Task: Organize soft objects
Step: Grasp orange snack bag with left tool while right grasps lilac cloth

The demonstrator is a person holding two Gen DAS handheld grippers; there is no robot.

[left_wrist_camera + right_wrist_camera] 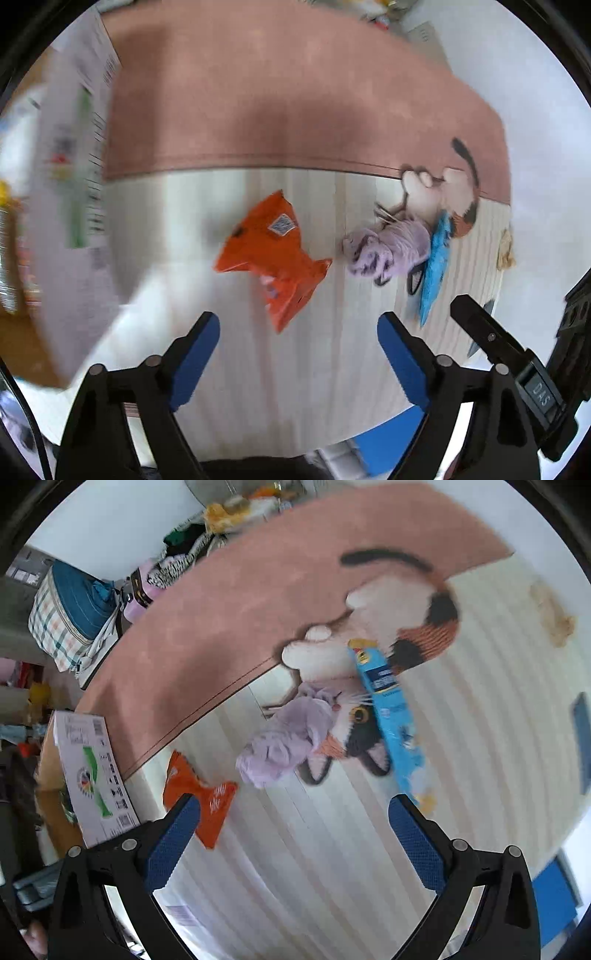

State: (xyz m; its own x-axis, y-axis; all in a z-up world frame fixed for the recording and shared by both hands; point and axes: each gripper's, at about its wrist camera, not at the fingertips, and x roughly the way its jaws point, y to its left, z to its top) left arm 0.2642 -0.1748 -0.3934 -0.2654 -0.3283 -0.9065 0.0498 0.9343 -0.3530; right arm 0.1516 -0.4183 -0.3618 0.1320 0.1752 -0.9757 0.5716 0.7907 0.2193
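Note:
An orange crinkled snack bag lies on the pale striped mat, just ahead of my open, empty left gripper. A lilac bundle of soft cloth lies to its right, and a long blue packet beyond that. In the right wrist view the lilac cloth is ahead and centre, the blue packet to its right, the orange bag beside the left finger. My right gripper is open and empty above the mat. Part of it shows in the left wrist view.
The mat has a pink half and a printed cat picture. A white cardboard box stands at the left; it also shows in the left wrist view. A tan crumpled scrap lies far right. Bags and clutter sit beyond the mat.

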